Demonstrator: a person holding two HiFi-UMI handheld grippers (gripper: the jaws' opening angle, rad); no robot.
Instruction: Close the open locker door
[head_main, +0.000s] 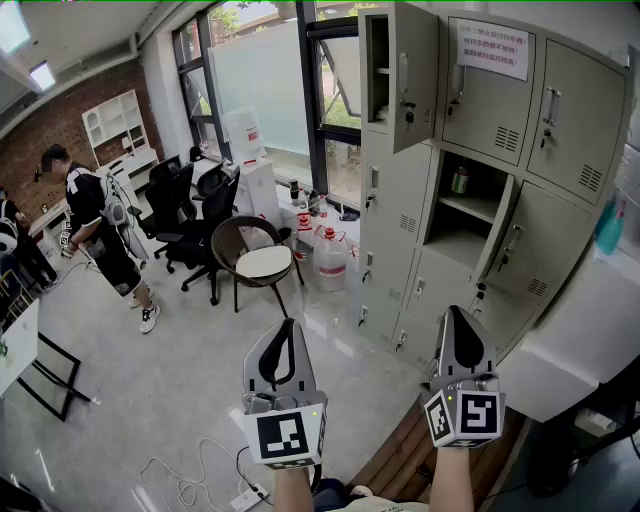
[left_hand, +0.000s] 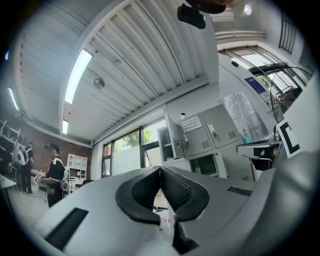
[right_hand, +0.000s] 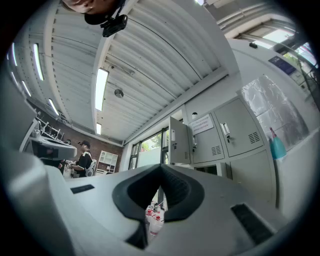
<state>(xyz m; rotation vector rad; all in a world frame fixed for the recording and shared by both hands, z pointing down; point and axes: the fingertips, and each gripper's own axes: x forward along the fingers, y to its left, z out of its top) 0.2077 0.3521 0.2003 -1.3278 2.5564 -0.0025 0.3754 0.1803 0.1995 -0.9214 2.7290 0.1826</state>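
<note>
The grey lockers stand at the far right of the room, on the shiny floor. Two doors hang open. The top door swings out at the lockers' upper left corner. The middle door stands ajar below it, beside an open shelf with a dark can on it.

Both arms reach forward from the bottom edge of the head view, side by side. The left gripper and the right gripper point ahead and tip up a little. Both are well apart from the lockers. The right one is nearer to the middle door.

The left gripper's jaws are pressed together at the tips, with nothing between them. The right gripper's jaws are pressed together too, and hold nothing.

Only the head view shows the floor, a round chair and a person at the left. The two gripper views look up, so they show the ceiling and long lights. The right gripper view shows the top door from its side. It also shows small bottles with red caps low down, behind the jaws.
</note>
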